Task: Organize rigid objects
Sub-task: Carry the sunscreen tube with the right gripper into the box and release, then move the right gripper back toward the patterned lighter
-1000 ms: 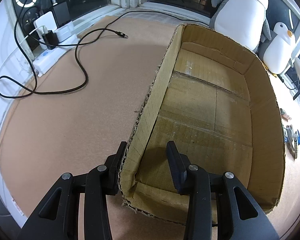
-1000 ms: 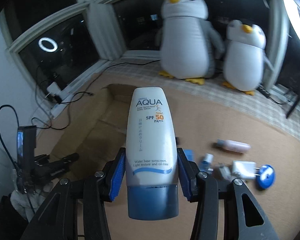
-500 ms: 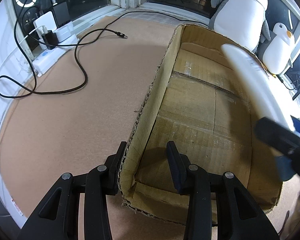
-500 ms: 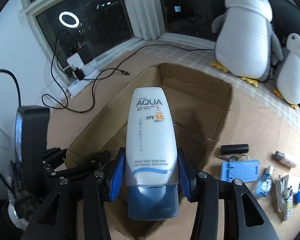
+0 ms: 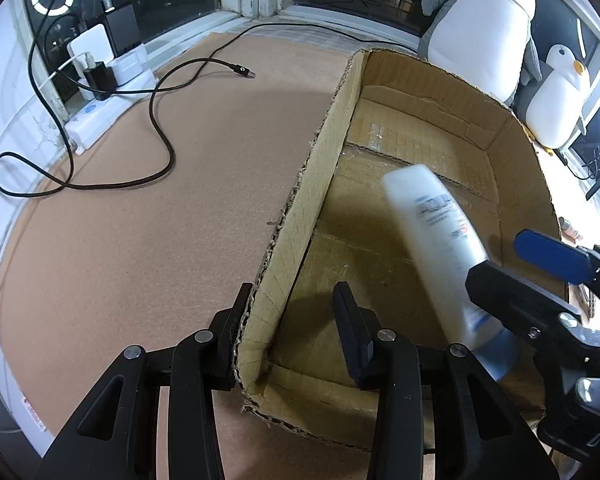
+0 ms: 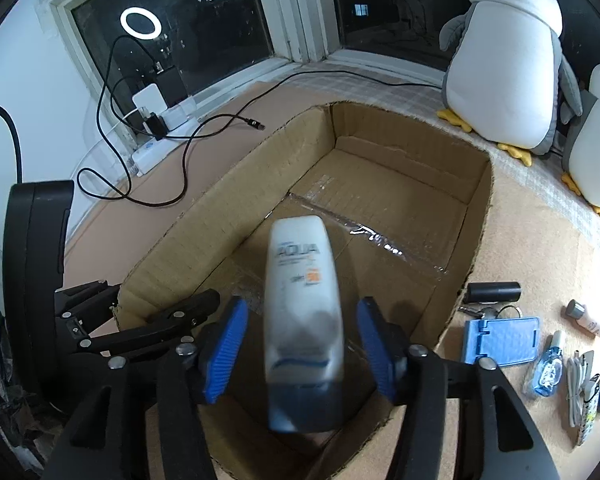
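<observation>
my left fingers (image 5: 290, 320) stay clamped on the near wall of the cardboard box (image 6: 476, 248) to steady it. my right fingers (image 6: 298, 354) have just been opening, pads clear of the sunscreen tube (image 6: 302, 320), which drops blurred between them toward the box floor.

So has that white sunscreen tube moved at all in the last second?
Yes. The sunscreen tube was out over the table, short of the cardboard box; now it is over the box floor, the right gripper having just opened off it.

Both wrist views angled down, close, sharing cardboard box (image 5: 380, 240)
</observation>
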### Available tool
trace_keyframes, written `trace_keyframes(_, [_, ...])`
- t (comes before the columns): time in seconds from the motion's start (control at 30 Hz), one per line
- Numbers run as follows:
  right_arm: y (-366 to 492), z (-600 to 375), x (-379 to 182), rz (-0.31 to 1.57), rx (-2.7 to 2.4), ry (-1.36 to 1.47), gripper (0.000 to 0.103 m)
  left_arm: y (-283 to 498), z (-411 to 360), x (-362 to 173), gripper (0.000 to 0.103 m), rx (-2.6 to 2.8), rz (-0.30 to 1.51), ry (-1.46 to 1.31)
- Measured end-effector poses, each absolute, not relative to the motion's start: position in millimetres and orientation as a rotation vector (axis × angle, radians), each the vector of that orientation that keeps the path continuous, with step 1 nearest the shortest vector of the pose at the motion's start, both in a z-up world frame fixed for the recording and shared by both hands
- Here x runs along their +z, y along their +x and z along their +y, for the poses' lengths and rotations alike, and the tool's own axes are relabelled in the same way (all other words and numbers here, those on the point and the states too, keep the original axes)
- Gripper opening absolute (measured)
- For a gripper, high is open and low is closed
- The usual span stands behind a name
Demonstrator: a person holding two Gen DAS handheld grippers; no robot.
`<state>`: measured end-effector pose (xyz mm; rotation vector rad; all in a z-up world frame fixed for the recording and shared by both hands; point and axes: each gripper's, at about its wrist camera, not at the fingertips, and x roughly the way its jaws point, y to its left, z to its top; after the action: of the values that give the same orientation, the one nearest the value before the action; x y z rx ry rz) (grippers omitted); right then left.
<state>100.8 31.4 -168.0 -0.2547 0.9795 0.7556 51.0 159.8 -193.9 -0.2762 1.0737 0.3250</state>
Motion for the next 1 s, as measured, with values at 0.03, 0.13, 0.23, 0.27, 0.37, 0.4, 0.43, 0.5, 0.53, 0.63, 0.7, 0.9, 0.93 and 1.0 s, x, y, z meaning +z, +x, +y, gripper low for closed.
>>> trace_keyframes(0.03, [100.8,30.1,-167.1,0.979,0.756,-0.251,0.059,51.2,159.9,-194.1,0.038,0.326,1.074,-0.276])
trace_keyframes(0.13, [101.7,26.4,-164.9,0.982,0.754,-0.24,0.059,51.1,159.7,-194.0,0.038,0.325,1.073,-0.276])
trace_keyframes(0.23, [102.8,22.3,-161.7,0.98,0.745,-0.228,0.059,51.0,159.7,-194.0,0.038,0.325,1.073,-0.276])
trace_keyframes(0.27, [103.1,21.0,-160.5,0.979,0.742,-0.225,0.059,51.0,159.7,-194.0,0.038,0.325,1.073,-0.276])
trace_keyframes(0.37, [103.3,13.5,-155.1,0.97,0.725,-0.218,0.059,51.2,159.8,-194.0,0.038,0.326,1.073,-0.274])
trace_keyframes(0.4, [103.1,10.3,-152.7,0.965,0.718,-0.215,0.059,51.4,159.7,-193.8,0.038,0.327,1.074,-0.272])
trace_keyframes(0.43, [102.9,6.3,-149.9,0.958,0.711,-0.211,0.059,51.6,160.0,-193.9,0.038,0.327,1.074,-0.271])
trace_keyframes(0.5, [102.1,-0.5,-145.2,0.947,0.698,-0.21,0.059,51.8,160.0,-193.8,0.038,0.329,1.074,-0.266])
trace_keyframes(0.53, [101.4,-5.5,-142.4,0.938,0.682,-0.216,0.059,51.7,159.7,-193.8,0.038,0.329,1.074,-0.264])
trace_keyframes(0.63, [100.3,-19.1,-135.3,0.917,0.638,-0.232,0.059,51.7,159.0,-193.9,0.038,0.331,1.074,-0.257])
trace_keyframes(0.7, [101.4,-31.1,-130.5,0.909,0.615,-0.226,0.059,51.8,158.5,-194.0,0.038,0.333,1.073,-0.25])
trace_keyframes(0.9, [103.6,-72.7,-121.0,0.883,0.536,-0.219,0.059,51.2,155.2,-194.0,0.038,0.335,1.07,-0.23])
trace_keyframes(0.93, [104.2,-78.6,-120.5,0.882,0.525,-0.218,0.059,51.3,155.0,-194.0,0.038,0.336,1.07,-0.226])
trace_keyframes(1.0, [105.7,-92.2,-120.1,0.881,0.499,-0.216,0.059,51.2,154.0,-193.9,0.038,0.337,1.07,-0.218])
